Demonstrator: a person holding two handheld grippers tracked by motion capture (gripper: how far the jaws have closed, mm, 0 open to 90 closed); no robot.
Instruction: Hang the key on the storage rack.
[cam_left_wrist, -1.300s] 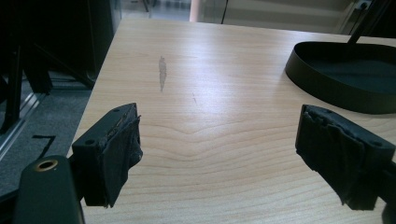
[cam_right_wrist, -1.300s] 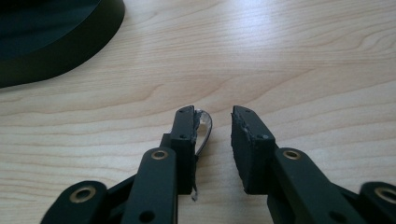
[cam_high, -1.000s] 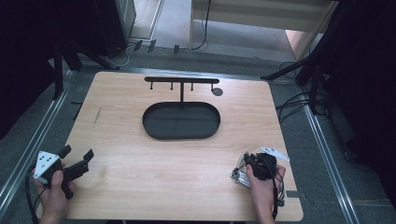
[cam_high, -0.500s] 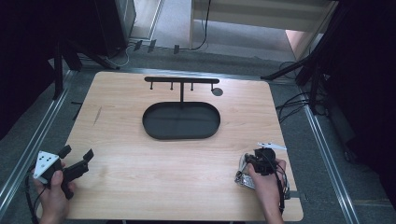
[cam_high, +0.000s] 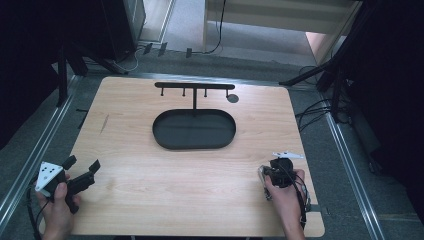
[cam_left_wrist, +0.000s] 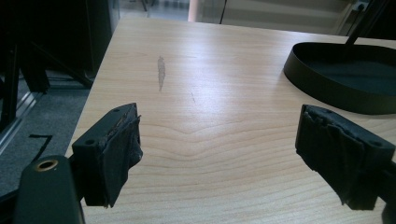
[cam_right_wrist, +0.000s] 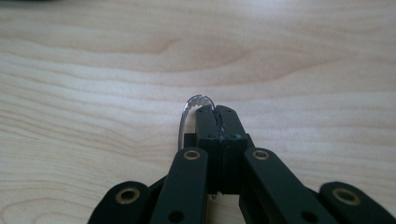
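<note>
My right gripper (cam_right_wrist: 215, 114) is near the table's front right, and its jaws have just been closing. They are now shut on a thin silvery loop (cam_right_wrist: 189, 108), perhaps a bracelet, which curves out to the left of the tips on the wooden table. In the high view the loop (cam_high: 261, 175) glints beside the right gripper (cam_high: 268, 175), under the person's hand. My left gripper (cam_high: 82, 164) stands open at the front left corner. Nothing lies between its padded fingers (cam_left_wrist: 122, 149), which hover over bare wood.
A black oval tray (cam_high: 194, 144) lies mid-table, with a black T-shaped stand (cam_high: 194, 86) with several pegs rising at its far side. The tray's wall (cam_left_wrist: 327, 95) is ahead-right of the left gripper. A dark floor drops off past the table's left edge (cam_left_wrist: 98, 88).
The right hand has shifted slightly at the front right, staying over the silvery loop. The left gripper has kept still.
</note>
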